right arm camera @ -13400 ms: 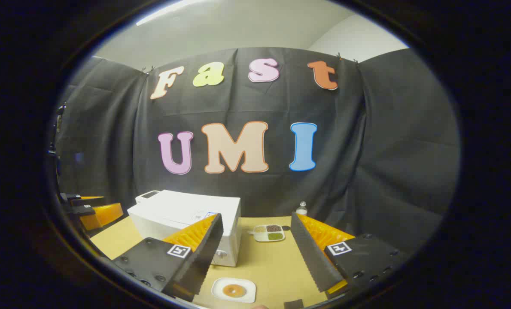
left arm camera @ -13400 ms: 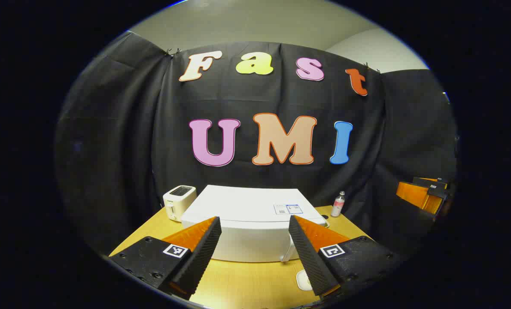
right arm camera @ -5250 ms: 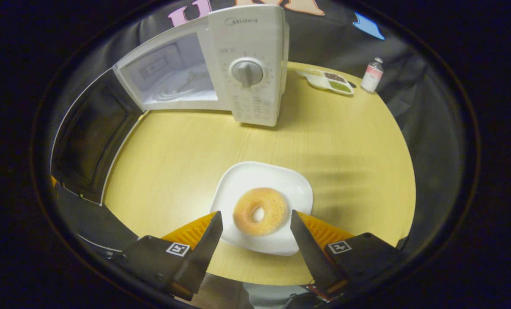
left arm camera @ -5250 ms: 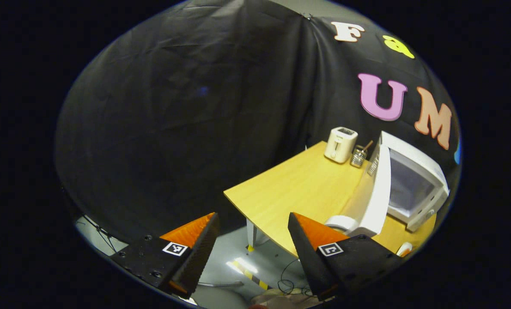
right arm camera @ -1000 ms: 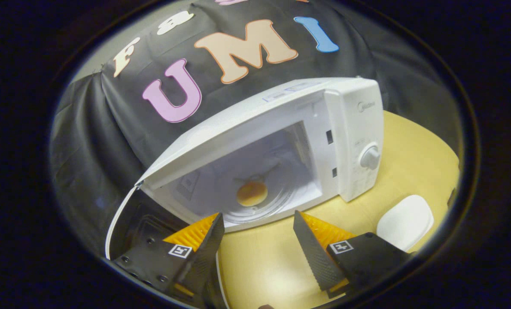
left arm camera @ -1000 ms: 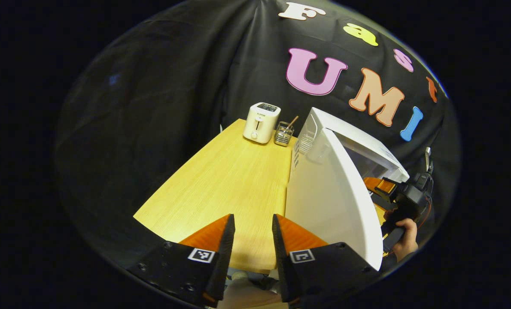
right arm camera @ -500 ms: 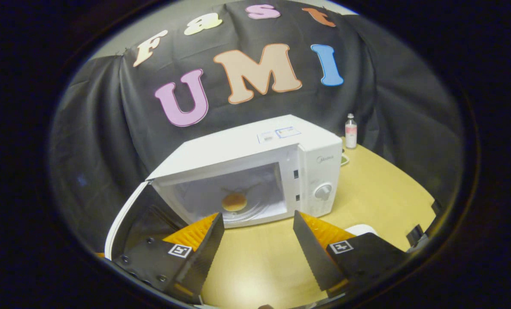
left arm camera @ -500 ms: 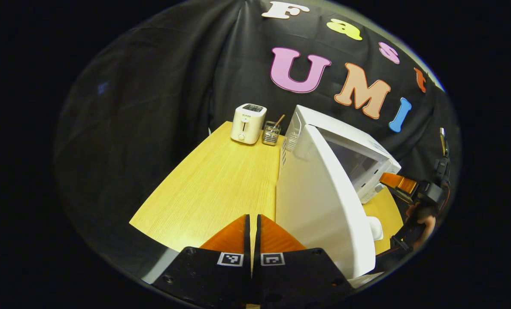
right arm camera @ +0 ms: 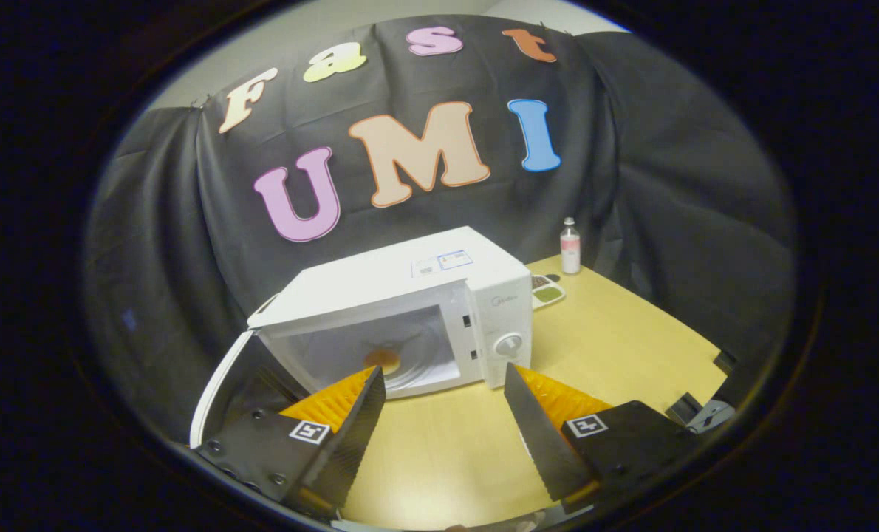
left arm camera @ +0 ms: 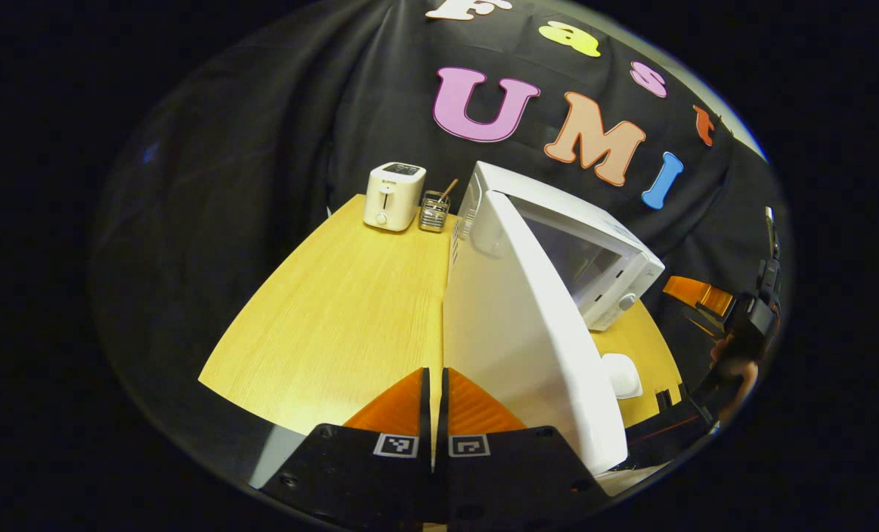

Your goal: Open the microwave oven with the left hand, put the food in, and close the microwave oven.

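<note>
I find my left gripper [left arm camera: 433,384] pressed together on nothing, at the near table [left arm camera: 336,318] edge just beside the outer face of the open microwave door [left arm camera: 528,332]. My right gripper [right arm camera: 443,403] is spread wide and empty, in front of the microwave [right arm camera: 410,310]. The food [right arm camera: 382,359] sits inside on the turntable; the white plate [left arm camera: 623,374] lies on the table by the door.
</note>
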The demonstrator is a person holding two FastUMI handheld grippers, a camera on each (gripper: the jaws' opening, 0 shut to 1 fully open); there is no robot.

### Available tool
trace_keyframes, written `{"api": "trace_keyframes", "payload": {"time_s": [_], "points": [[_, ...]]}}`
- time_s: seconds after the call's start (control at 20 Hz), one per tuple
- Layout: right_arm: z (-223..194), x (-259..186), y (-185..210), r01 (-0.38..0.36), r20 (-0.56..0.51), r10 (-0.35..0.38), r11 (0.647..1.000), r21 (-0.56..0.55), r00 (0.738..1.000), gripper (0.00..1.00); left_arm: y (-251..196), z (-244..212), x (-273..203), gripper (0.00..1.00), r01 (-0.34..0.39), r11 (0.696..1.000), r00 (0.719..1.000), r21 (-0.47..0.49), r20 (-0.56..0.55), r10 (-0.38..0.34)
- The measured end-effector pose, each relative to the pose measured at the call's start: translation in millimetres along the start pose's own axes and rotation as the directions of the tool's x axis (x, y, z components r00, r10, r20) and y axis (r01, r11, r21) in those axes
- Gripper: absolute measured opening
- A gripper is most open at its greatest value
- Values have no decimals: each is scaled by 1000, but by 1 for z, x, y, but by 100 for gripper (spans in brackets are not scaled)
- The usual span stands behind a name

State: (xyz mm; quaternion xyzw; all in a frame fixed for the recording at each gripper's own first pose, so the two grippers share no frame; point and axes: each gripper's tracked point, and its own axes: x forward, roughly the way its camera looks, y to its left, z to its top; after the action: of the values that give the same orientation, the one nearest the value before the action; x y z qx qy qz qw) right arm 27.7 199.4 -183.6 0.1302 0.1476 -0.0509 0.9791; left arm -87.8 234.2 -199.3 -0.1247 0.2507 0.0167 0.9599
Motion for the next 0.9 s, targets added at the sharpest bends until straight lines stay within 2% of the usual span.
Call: {"api": "trace_keyframes", "payload": {"time_s": [0.35,0.65,0.7,0.9], "points": [[11,-8,-36,40,9,-40,999,-15,999,92,-35,-9,3,1,6,1000,1000,28,-19,-6],[18,-2,-70,23,-11,-24,998,-53,1000,92,-91,-9,17,1,18,998,1000,65,-5,-17],[18,0,-77,23,-17,-24,999,-49,1000,100,-101,-9,21,1,23,997,1000,68,-3,-22],[9,4,-110,34,-51,-36,999,-26,998,100,-138,-9,32,1,39,995,999,91,0,-39]]}}
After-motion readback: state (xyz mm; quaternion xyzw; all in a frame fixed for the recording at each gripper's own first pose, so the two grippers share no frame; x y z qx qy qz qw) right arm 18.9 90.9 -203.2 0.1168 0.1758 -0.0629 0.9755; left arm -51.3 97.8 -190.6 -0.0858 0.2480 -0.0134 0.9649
